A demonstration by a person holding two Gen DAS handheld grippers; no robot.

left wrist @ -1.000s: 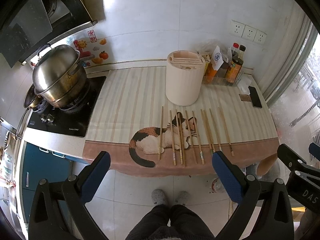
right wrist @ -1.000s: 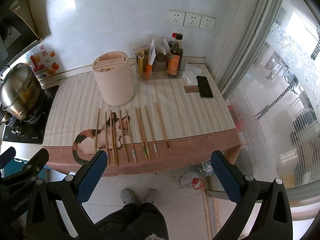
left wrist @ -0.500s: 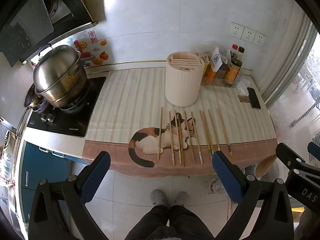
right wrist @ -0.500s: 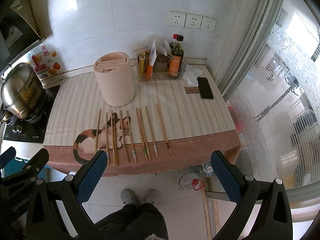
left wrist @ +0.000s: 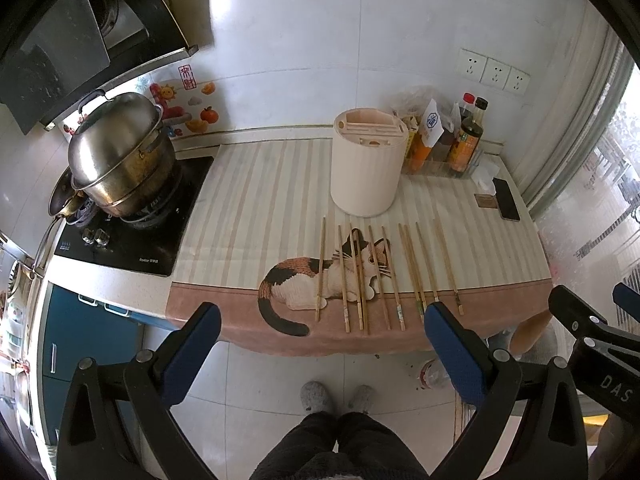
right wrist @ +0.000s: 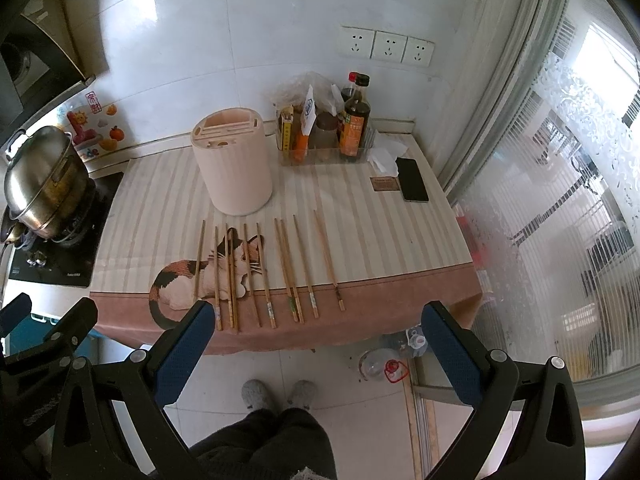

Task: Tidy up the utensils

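Note:
Several wooden chopsticks [left wrist: 380, 276] lie side by side on a striped cloth with a cat picture [left wrist: 256, 208]; they also show in the right wrist view [right wrist: 260, 272]. A cream round utensil holder [left wrist: 366, 168] with slots on top stands just behind them, also in the right wrist view [right wrist: 232, 168]. My left gripper [left wrist: 320, 324] is open and empty, held above the floor in front of the counter's edge. My right gripper [right wrist: 316, 324] is open and empty, at the same distance.
A steel pot [left wrist: 116, 156] sits on the stove at the left. A clear tray of sauce bottles [right wrist: 332, 128], a tissue, a phone [right wrist: 412, 180] and a small card lie at the back right. Window glass stands at the right. My legs and slippers [right wrist: 276, 394] are below.
Both grippers have drifted slightly back from the counter; the view shifts a little. Nothing on the counter has moved.

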